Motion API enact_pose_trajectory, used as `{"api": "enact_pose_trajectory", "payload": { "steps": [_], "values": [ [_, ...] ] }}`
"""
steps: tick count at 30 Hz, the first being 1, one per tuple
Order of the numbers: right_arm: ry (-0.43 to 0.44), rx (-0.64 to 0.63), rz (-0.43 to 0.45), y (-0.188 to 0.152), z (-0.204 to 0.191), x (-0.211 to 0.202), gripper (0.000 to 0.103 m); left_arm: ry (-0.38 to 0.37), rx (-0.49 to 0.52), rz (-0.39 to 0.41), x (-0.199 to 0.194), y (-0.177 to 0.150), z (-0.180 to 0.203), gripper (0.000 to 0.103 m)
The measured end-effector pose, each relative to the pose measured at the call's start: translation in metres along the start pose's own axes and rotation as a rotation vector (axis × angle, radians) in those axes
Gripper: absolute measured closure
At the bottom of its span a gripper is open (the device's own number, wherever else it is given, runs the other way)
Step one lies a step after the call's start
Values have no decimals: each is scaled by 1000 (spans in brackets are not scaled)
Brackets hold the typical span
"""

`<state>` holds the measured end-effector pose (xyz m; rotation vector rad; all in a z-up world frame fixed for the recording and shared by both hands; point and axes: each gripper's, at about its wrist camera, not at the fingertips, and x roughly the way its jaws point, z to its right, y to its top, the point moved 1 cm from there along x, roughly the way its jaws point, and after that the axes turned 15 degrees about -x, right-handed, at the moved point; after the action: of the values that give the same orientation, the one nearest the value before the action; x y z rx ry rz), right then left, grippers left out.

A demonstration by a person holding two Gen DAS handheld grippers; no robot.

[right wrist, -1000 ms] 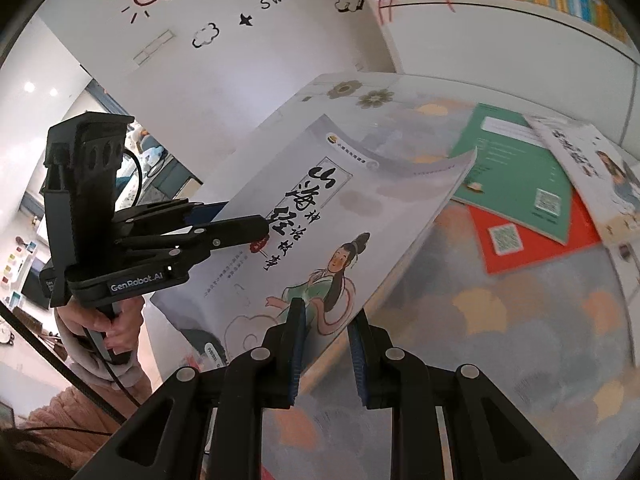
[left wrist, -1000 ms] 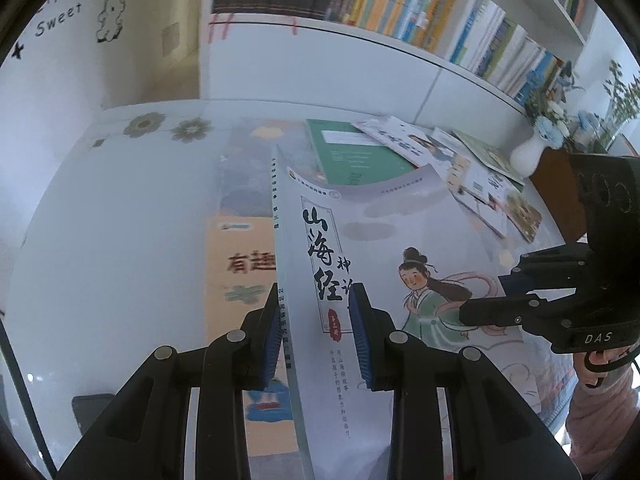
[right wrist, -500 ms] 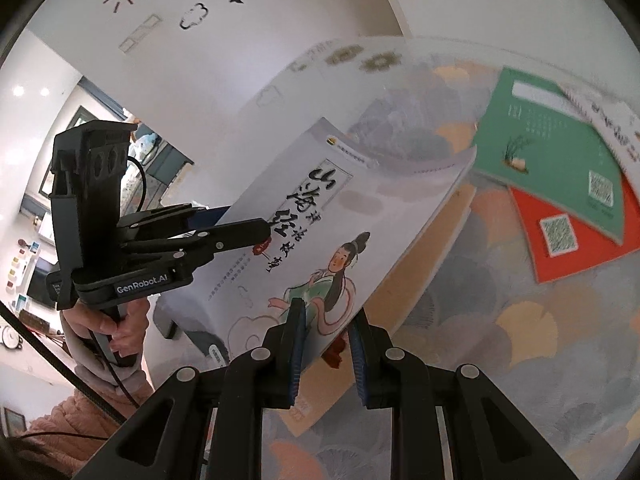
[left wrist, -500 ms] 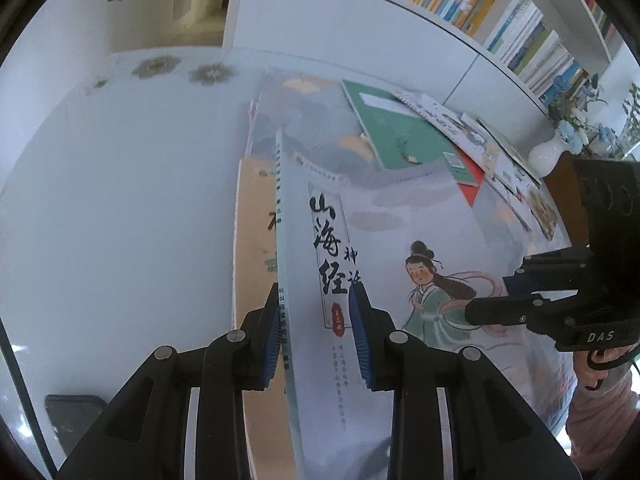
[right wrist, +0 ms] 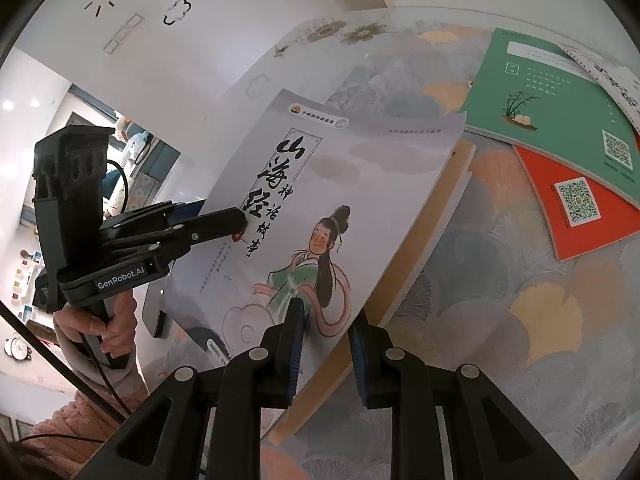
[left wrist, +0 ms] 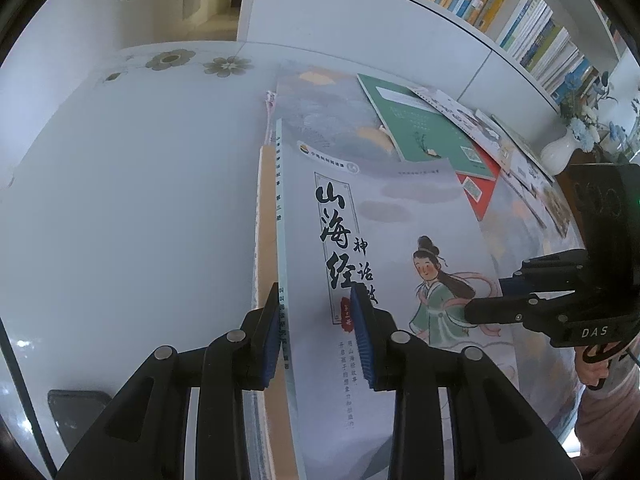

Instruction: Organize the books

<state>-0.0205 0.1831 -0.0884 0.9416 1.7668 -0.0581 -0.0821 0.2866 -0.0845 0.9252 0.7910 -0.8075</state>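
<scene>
While the left claw (left wrist: 316, 332) loosens on the storybook (left wrist: 400, 248) spine, the right claw (right wrist: 326, 344) pinches its edge above a tan book (right wrist: 440, 208).

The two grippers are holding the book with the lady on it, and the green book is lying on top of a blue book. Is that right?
Almost. The book under the green book is red, not blue, as the right wrist view shows. The left gripper and right gripper do hold the book with the lady.
</scene>
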Motion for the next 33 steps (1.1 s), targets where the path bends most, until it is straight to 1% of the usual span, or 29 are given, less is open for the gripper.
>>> {"api": "enact_pose_trajectory", "payload": {
  "steps": [2,5,13,15,17,22,24,30,31,33],
  "values": [
    [3,-2,-3,0,0,3,81,2,-7,2,-1,0,0,73],
    [0,-2,-5,0,0,2,81,25,-4,21,-1,0,0,73],
    [-15,-17,-17,-1,-2,4,80,37,-6,28,-1,0,1,73],
    [-16,-13,-15,0,-2,4,80,60,-3,43,-1,1,1,73],
    [-5,-4,-10,-1,-1,3,77,102,-10,51,-1,3,-2,72],
    [34,43,-2,-5,5,2,74,99,-48,40,1,4,-12,72],
    [27,40,-12,-5,3,0,73,114,-47,48,-1,4,-12,72],
    [10,49,-31,-11,9,-8,73,126,-49,63,-6,6,-10,72],
    [-8,51,-40,-13,10,-8,70,127,-51,64,-7,6,-10,72],
    [-44,52,-58,-18,12,-10,70,130,-55,68,-9,8,-9,72]
  ]
}}
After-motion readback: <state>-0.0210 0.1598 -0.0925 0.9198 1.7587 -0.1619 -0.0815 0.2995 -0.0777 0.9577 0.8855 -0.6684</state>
